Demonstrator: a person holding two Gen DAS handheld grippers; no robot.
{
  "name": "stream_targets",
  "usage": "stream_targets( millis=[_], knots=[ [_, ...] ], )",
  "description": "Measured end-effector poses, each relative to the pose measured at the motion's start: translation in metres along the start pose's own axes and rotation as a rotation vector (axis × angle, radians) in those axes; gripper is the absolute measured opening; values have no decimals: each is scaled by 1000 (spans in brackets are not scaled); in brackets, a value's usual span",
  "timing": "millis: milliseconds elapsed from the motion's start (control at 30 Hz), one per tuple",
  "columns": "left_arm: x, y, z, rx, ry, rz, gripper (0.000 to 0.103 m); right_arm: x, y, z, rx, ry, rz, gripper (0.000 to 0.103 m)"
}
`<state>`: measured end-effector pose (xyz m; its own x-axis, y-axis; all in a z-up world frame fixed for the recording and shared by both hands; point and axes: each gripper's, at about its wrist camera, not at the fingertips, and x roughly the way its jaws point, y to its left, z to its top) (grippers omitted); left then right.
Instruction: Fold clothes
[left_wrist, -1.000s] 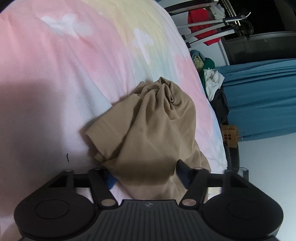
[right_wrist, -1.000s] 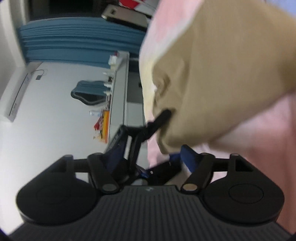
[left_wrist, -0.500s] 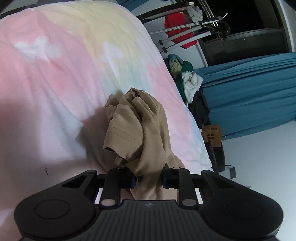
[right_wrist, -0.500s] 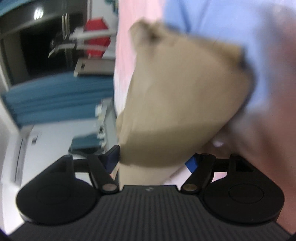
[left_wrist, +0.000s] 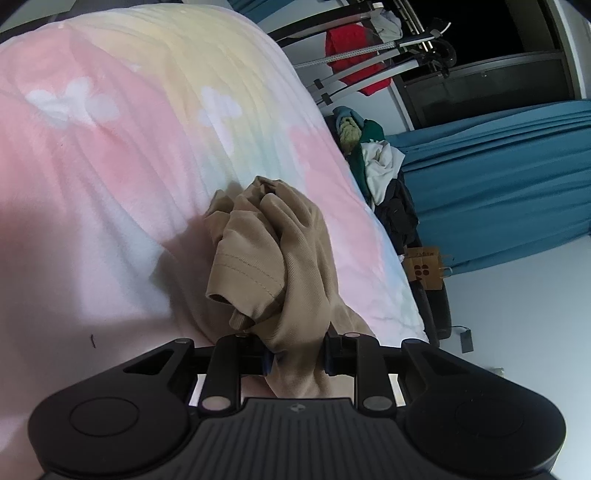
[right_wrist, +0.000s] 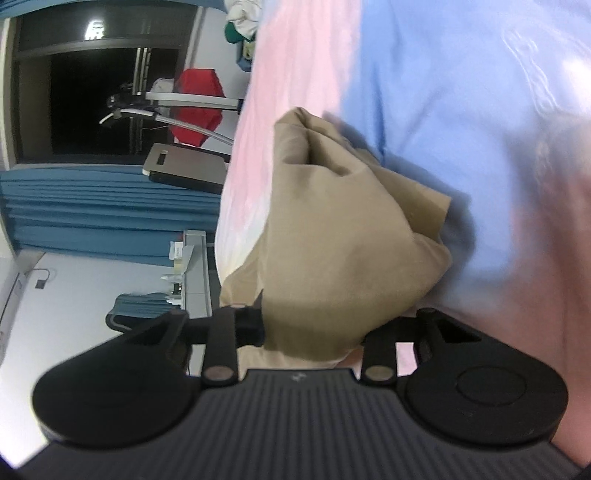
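**Both claws on the tan shirt, ready to lift it open**

The tan shirt (left_wrist: 280, 266) lies bunched in a heap on the pastel blanket (left_wrist: 110, 166), near the bed's right edge in the left wrist view. A hemmed sleeve or cuff sticks out on its left side, and the near end of the cloth runs down between the left gripper's (left_wrist: 295, 354) fingers. Those jaws stand narrow and pinch a thick gather of fabric, so this claw has hold of the shirt. Gripping at the near edge makes sense: from there the heap can be drawn up and shaken loose before any fold is made.

In the right wrist view the same shirt (right_wrist: 343, 236) fills the middle, resting across pink and blue bedding. The right gripper (right_wrist: 314, 332) is closing, with a broad fold of cloth between its fingers. The left finger touches the fabric; the right one is partly hidden behind it, so I cannot tell whether the pinch is firm yet. Taking a second point apart from the first would let the two hands spread the garment flat.

The folding proper looks not yet begun; the shirt is crumpled.

Farther off, beyond the bed, stand a drying rack with a red garment (left_wrist: 354, 55), a pile of clothes (left_wrist: 373, 162) and blue curtains (left_wrist: 498, 177).
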<state>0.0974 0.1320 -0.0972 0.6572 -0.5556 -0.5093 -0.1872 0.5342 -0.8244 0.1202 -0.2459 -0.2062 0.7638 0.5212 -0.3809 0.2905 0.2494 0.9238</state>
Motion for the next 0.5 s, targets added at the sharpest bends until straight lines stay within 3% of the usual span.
stream_targets(
  millis=[133,267,367,500],
  knots=[
    [-7,-19,-1,-16,17,-32,26,-25,12,1,-25,-31,34,35],
    [-1,-65,-2,36,48,-88,26,-64,35,16,-26,-87,66,35],
    [26,-109,-2,53,85,-115,26,-97,54,43,-49,-150,68,35],
    [96,-176,2,49,165,-162,26,-139,71,103,-77,-249,41,35]
  ],
)
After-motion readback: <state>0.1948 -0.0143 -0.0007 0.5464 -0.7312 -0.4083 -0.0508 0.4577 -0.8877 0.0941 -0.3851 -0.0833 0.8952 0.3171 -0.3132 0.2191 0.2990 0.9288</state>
